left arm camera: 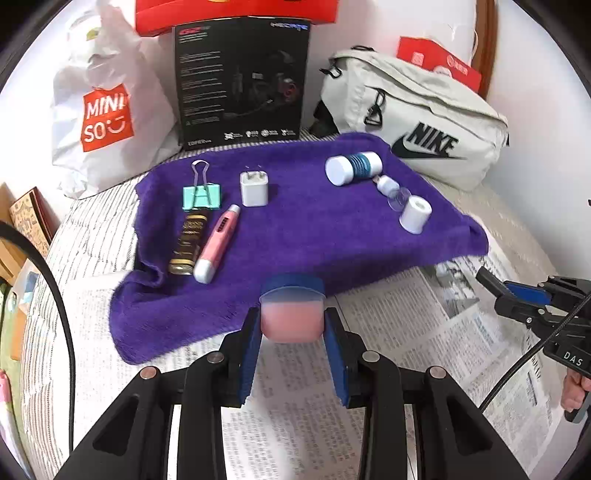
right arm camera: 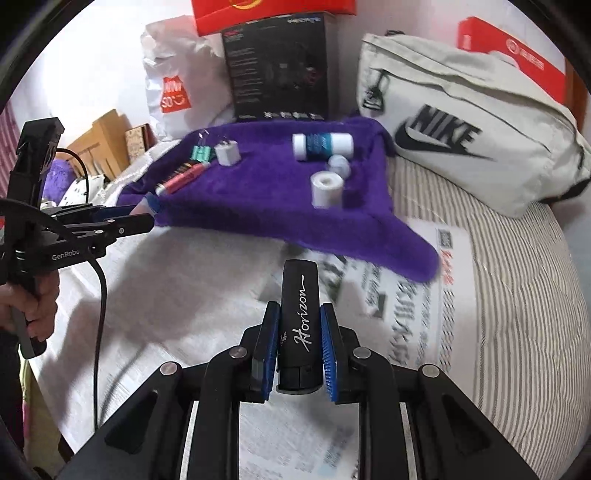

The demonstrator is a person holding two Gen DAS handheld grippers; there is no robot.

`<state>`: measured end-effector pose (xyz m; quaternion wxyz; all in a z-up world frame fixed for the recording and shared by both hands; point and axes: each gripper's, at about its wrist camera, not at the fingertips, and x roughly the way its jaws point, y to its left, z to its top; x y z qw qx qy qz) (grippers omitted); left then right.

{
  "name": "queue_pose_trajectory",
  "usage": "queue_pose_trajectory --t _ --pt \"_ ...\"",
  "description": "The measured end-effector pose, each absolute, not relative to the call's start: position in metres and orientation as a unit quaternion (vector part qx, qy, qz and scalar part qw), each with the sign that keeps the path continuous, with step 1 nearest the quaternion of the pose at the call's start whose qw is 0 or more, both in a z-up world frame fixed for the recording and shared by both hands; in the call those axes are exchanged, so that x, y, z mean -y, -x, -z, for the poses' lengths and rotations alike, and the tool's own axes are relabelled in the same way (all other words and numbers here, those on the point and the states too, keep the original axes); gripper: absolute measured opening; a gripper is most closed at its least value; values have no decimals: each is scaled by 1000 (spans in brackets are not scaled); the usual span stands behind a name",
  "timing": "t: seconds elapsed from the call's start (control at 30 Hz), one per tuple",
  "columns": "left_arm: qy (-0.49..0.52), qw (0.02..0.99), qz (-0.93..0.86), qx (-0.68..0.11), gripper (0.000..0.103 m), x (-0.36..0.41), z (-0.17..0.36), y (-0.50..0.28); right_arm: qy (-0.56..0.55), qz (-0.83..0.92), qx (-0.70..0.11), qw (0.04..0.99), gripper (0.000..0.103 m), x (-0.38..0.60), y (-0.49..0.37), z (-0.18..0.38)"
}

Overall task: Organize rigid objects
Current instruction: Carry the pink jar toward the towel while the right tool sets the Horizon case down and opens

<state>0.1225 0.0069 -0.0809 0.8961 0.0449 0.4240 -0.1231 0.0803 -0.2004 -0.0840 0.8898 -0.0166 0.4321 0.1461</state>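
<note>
1. The left gripper [left arm camera: 291, 325] has its jaws pinching a small pink jar with a blue lid [left arm camera: 291, 310], held above the near edge of a purple towel [left arm camera: 295, 221].
2. The right gripper [right arm camera: 298, 332] has its jaws clamped on a black case marked "Horizon" [right arm camera: 298, 317], held over newspaper [right arm camera: 184, 288] just in front of the towel's near edge.
3. The towel lies on a striped bed [right arm camera: 517, 295], partly over the newspaper.
4. On the towel's left side, a mint binder clip [left arm camera: 201, 194] lies beside a white plug adapter [left arm camera: 254, 188].
5. Just in front of the clip are a dark gold-lettered tube [left arm camera: 186, 243] and a pink and white pen-shaped item [left arm camera: 218, 245], lying side by side and touching.
6. On the towel's right side, a white bottle with a blue label [left arm camera: 352, 166] lies on its side.
7. Near it are a small clear dropper bottle [left arm camera: 391, 190] and a short white cylinder [left arm camera: 415, 214], close together.
8. Behind the towel stand a white Miniso bag [left arm camera: 103, 107], a black product box [left arm camera: 240, 81] with a red box [left arm camera: 236, 14] on top, and a pale Nike bag [left arm camera: 417, 122].
</note>
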Motion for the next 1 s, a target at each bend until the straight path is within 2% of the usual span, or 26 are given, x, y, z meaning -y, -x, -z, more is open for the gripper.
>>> queue_pose_trajectory --t 0.47,1.0 --pt "-27 899 110 -424 32 -28 67 -165 5 -176 -410 895 21 171 -151 58" --pt "-26 892 102 -440 32 -38 78 -197 56 -150 -454 876 21 138 -246 98"
